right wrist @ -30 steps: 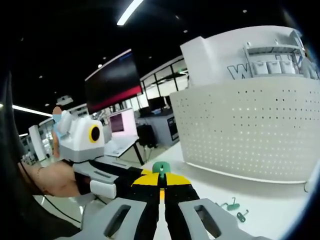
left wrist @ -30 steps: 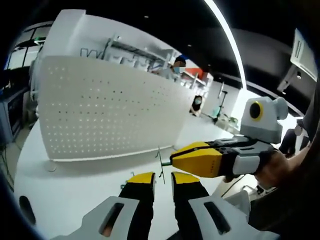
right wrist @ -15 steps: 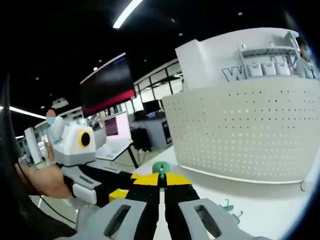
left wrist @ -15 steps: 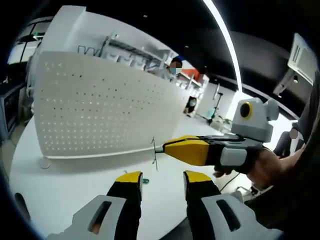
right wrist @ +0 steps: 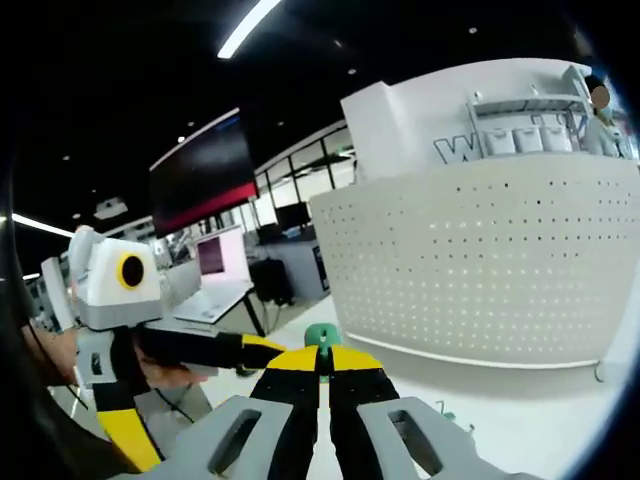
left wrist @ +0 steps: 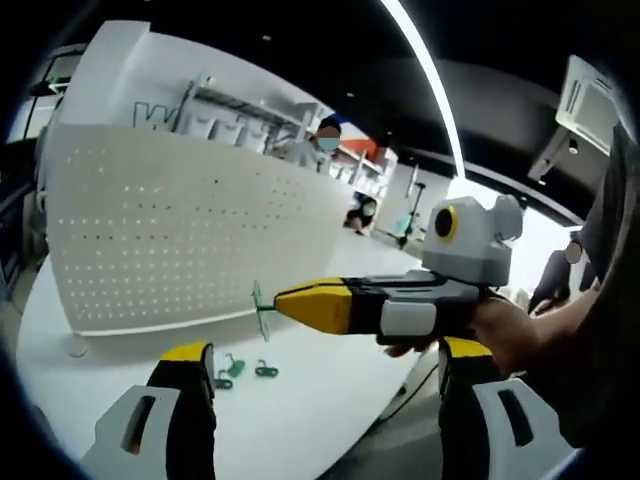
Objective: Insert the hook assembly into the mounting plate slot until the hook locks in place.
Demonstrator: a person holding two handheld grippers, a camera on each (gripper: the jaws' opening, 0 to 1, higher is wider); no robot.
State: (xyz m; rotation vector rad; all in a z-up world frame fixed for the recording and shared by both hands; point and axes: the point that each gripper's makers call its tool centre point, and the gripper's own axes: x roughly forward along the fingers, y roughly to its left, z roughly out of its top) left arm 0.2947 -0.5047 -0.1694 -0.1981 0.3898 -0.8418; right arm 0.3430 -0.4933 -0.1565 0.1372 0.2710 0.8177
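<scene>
The white perforated mounting plate [left wrist: 180, 230] stands upright on the white table [left wrist: 300, 410]. In the left gripper view my right gripper [left wrist: 285, 305] reaches in from the right, shut on a small green hook [left wrist: 261, 311] held in the air in front of the plate's lower edge. My left gripper [left wrist: 325, 350] is wide open below it, holding nothing. In the right gripper view the mounting plate [right wrist: 480, 260] stands ahead to the right. There my right gripper [right wrist: 322, 352] is shut on the green hook [right wrist: 320, 333]. The left gripper [right wrist: 190, 380] sits low at the left, jaws spread.
Two spare green hooks [left wrist: 245, 368] lie on the table by the plate's base; the spare hooks [right wrist: 445, 408] also show beside my right jaws. A person's hand [left wrist: 510, 335] holds the right gripper. The table edge [left wrist: 400, 385] drops off to the right. People and desks are far behind.
My left gripper has gone from nearly shut to wide open. The right gripper with the hook has shifted left, closer to the plate.
</scene>
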